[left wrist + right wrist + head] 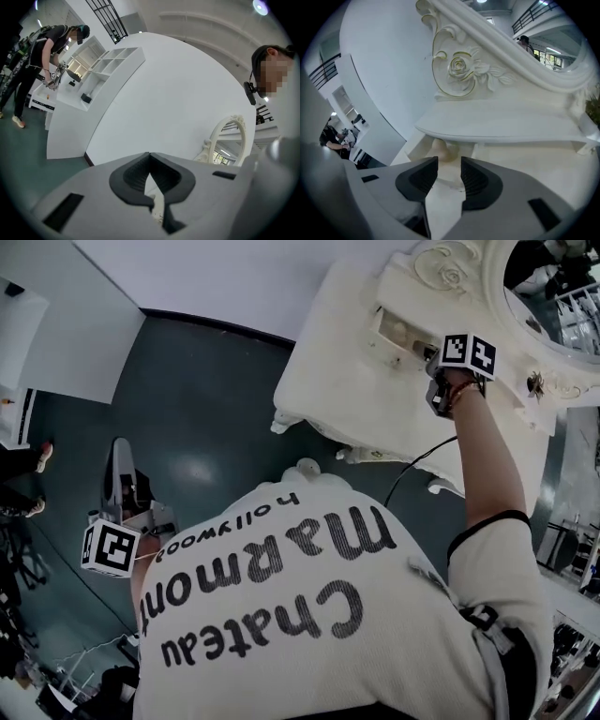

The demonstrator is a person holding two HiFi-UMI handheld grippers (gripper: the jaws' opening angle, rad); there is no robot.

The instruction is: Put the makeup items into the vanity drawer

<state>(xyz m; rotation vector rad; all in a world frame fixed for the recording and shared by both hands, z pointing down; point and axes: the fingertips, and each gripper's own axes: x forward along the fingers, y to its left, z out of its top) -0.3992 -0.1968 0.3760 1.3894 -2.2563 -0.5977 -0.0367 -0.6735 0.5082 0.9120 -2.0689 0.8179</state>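
Note:
The white vanity (347, 362) stands at the upper right of the head view. A small drawer (396, 332) in its upper unit is open, and a rounded beige item (440, 149) lies inside, under a carved ledge (501, 124). My right gripper (431, 360) reaches to that drawer; its jaws (449, 161) stand open with nothing between them, just short of the beige item. My left gripper (111, 547) hangs low at the person's left side, away from the vanity. Its fingertips (149, 157) meet, with nothing held.
An oval mirror (553, 287) in an ornate frame with a carved rose (461, 68) rises behind the drawer. Dark teal floor (206, 409) lies to the vanity's left. White shelving (108, 65) and another person (47, 51) are far off in the left gripper view.

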